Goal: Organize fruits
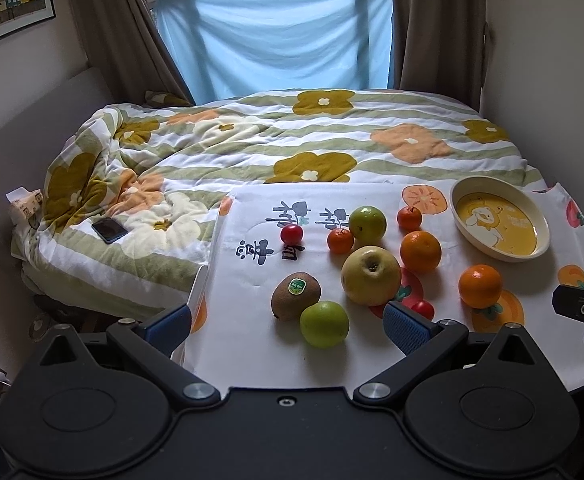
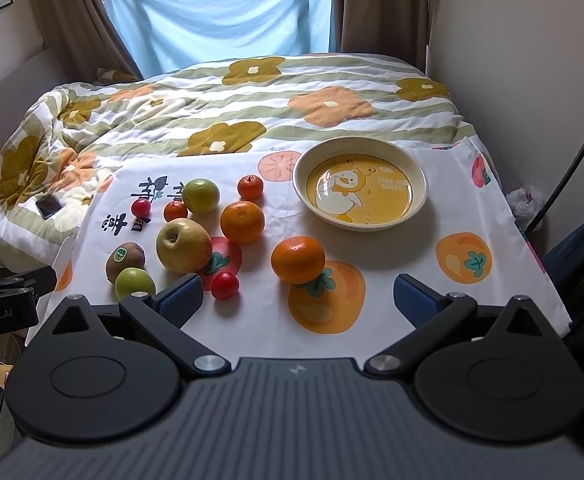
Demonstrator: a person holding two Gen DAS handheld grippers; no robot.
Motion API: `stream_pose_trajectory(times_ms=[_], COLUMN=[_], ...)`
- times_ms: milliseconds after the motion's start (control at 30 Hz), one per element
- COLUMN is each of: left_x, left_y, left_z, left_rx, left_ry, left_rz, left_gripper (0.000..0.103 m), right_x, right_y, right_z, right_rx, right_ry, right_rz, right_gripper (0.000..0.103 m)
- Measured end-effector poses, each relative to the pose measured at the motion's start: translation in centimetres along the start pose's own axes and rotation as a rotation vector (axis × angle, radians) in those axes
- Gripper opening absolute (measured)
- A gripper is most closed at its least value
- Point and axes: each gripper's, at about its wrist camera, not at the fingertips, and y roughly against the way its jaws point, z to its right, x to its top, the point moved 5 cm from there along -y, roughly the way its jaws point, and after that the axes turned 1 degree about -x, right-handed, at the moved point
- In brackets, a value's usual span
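Here the left gripper [image 1: 288,326] and right gripper [image 2: 298,300] both hover with fingers spread wide, holding nothing. The duck-print bowl [image 2: 420,184] sits empty on the persimmon-print cloth [image 2: 372,240]. Left of the bowl lie oranges, the nearest orange [image 2: 298,260] just before it, then the yellow apple [image 2: 183,245] and kiwi [image 2: 125,260].

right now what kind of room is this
Most likely a bedroom at home: a bed with a flowered quilt, a curtained window, and a small cloth-covered table of fruit beside it.
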Motion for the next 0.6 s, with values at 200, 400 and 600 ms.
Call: stream_pose_trajectory(times_ms=[200,400,600], left_x=[0.25,0.31,0.32], left_y=[0.16,0.33,0.52], left_z=[-0.27,-0.25,-0.35], left_rx=[0.003,0.007,0.01], left_ry=[0.006,0.004,0.005], left_rz=[0.012,0.017,0.019], left_gripper=[0.103,0.103,0.103], right_x=[0.3,0.45,0.18], right_y=[0.11,0.23,0.33], right_z=[0.04,0.05,0.19], right_rx=[0.002,0.006,0.012], right_ry=[-0.005,-0.004,-0.005], right_rz=[0.013,0.024,0.029], right_gripper=[0.103,0.103,0.103])
